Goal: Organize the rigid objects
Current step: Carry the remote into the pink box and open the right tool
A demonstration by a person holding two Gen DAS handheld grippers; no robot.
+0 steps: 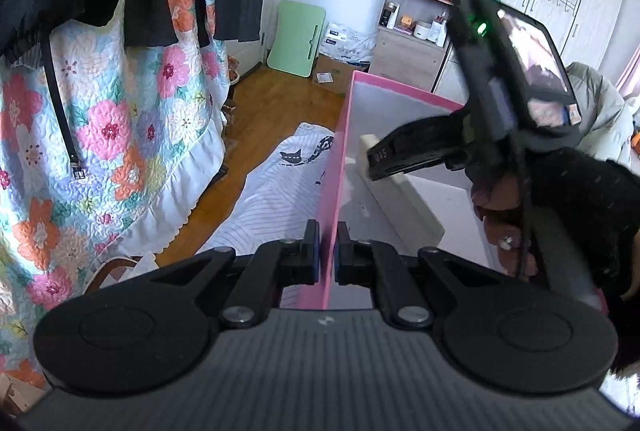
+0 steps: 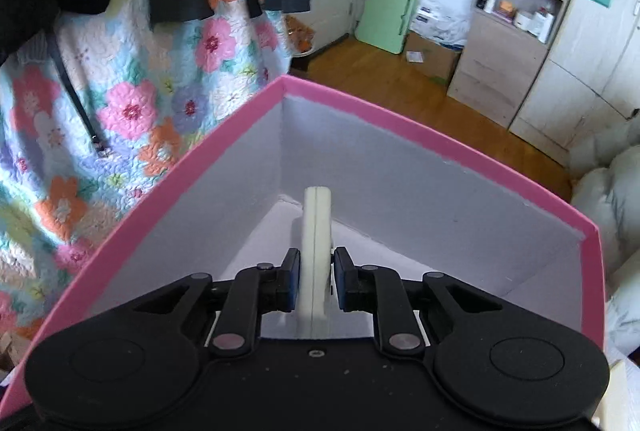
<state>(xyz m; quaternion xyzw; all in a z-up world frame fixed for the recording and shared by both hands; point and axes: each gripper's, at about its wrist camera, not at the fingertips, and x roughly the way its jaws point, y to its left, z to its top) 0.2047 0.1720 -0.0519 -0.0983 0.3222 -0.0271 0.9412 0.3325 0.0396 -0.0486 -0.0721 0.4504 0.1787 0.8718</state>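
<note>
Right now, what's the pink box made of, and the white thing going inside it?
The pink box looks like cardboard: thin, stiff walls, matte pink outside, dull white paper-like lining, with a slightly ragged edge where the pink wraps over the rim. The white thing looks like hard plastic, cream-coloured and smooth, with a moulded seam down its narrow edge. I can't say for sure what it is.

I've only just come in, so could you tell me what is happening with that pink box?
A person is tidying with a handheld gripper in each hand. The left gripper is shut on the wall of the pink box, holding it. The right gripper reaches inside the box with a cream slab-shaped object between its fingers; a gap shows beside one pad, so the object looks released or nearly so.
</note>
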